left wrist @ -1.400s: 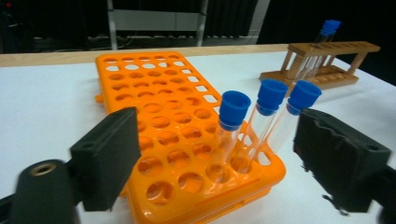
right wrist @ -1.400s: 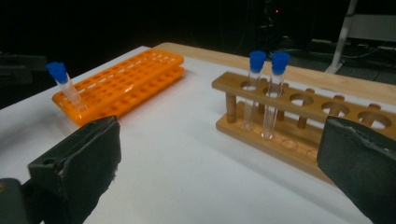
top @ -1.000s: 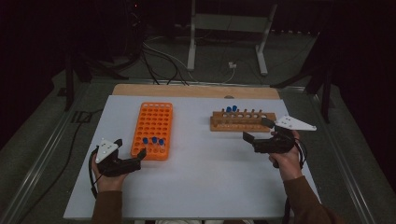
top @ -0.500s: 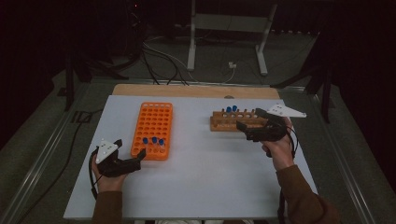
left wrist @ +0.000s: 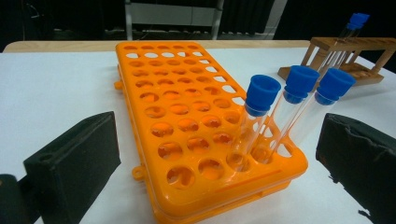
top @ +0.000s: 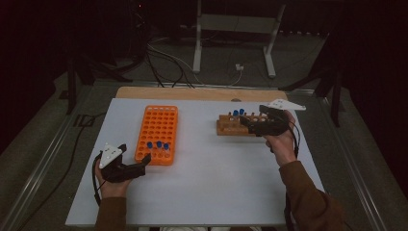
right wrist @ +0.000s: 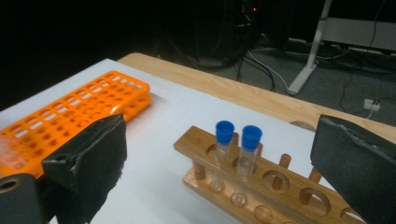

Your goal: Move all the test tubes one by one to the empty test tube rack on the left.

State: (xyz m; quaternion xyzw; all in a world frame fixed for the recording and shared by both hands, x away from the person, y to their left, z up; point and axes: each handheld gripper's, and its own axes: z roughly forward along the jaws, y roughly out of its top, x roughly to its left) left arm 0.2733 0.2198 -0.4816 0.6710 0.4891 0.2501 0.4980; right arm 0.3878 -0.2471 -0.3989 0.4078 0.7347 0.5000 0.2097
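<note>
In the right gripper view the wooden rack [right wrist: 261, 186] is cut off at the lower right edge, and the orange rack [right wrist: 70, 112] blurs where it passes behind the left jaw. The right gripper [top: 246, 122] hovers at the wooden rack with its jaws wide, having just closed slightly, 2 blue-capped tubes [right wrist: 238, 140] standing free ahead of them; the left gripper [top: 144, 161], jaws also wide and gripping nothing, rests at the orange rack's near end beside 3 tubes [left wrist: 280, 116]. Both racks sit on a white table [top: 216, 178] in a dark room with cables [top: 168, 60] on the far floor.
</note>
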